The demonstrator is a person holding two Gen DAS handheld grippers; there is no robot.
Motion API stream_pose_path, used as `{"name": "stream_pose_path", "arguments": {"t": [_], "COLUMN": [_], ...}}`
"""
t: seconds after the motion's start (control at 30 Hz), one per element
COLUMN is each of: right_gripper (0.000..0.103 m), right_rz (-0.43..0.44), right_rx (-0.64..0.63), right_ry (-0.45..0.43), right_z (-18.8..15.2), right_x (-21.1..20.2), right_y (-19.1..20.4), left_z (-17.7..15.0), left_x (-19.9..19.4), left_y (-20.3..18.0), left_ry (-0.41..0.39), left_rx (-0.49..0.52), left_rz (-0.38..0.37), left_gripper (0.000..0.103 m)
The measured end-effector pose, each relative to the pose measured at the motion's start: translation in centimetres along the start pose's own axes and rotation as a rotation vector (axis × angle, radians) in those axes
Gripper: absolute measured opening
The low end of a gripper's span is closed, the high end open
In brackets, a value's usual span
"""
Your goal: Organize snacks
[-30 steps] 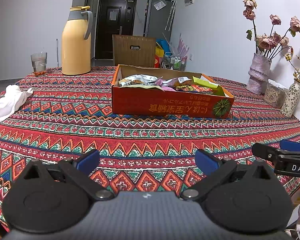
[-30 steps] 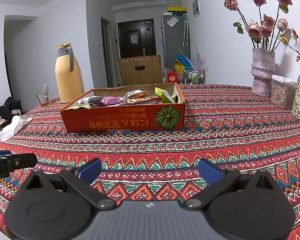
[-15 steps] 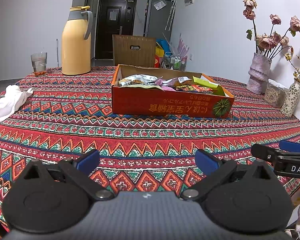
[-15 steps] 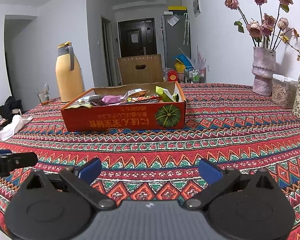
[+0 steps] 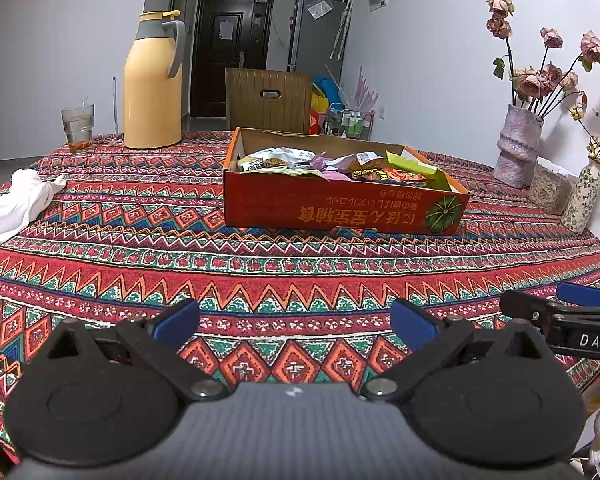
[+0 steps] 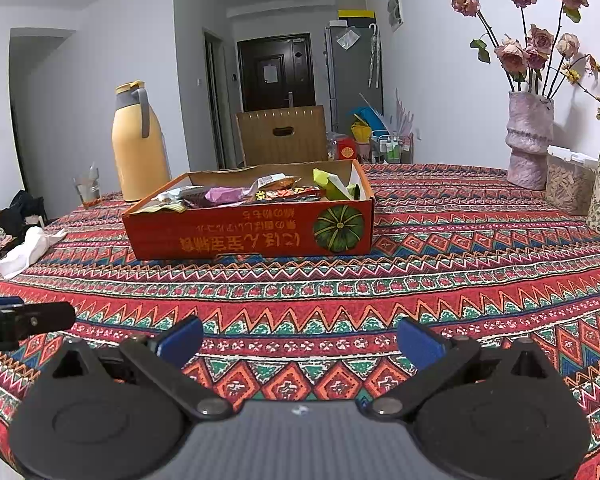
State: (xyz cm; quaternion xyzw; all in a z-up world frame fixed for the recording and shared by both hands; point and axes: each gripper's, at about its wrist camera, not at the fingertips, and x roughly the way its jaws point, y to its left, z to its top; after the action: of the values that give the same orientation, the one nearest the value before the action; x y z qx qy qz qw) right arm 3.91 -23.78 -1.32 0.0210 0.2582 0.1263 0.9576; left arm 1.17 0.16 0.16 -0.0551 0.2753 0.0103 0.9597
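Here the tabletop (image 5: 148,240), covered with a patterned cloth, carries a low red cardboard box (image 5: 340,208) near its middle, and the snacks (image 5: 332,164) all lie inside this box in a loose pile of packets. No packet shows on the cloth outside the box. This scene fits two stages: the packets were gathered into the box and the work is finished, or they wait there to be sorted or taken out. The pictures do not settle which one.

The left gripper (image 5: 294,322) and the right gripper (image 6: 300,338) hover low over the near part of the cloth, well apart from the box. The fingers of both are spread wide and hold nothing.

If a packet must be handled, a good way is to come from above the open top, not across the near wall of the box. The packets are thin, slippery and overlapping, so pinching a free edge or corner of a top one is safer than its flat middle. The yellow jug (image 5: 153,84) and the glass (image 5: 78,128) stand beyond the box on the left and the vase (image 6: 530,140) on the right, so wide swings are better avoided.
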Motion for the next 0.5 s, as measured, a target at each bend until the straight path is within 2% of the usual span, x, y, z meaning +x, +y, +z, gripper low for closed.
{"name": "stream_pose_path", "arguments": {"t": [0.5], "right_gripper": [0.103], "right_rz": [0.001], "right_rx": [0.0], "right_ry": [0.003], "right_z": [-0.16], "right_x": [0.12], "right_y": [0.13], "left_z": [-0.04], "left_x": [0.08], "left_y": [0.04], "left_ry": [0.0], "left_rx": [0.0], "left_rz": [0.0], "left_gripper": [0.103]}}
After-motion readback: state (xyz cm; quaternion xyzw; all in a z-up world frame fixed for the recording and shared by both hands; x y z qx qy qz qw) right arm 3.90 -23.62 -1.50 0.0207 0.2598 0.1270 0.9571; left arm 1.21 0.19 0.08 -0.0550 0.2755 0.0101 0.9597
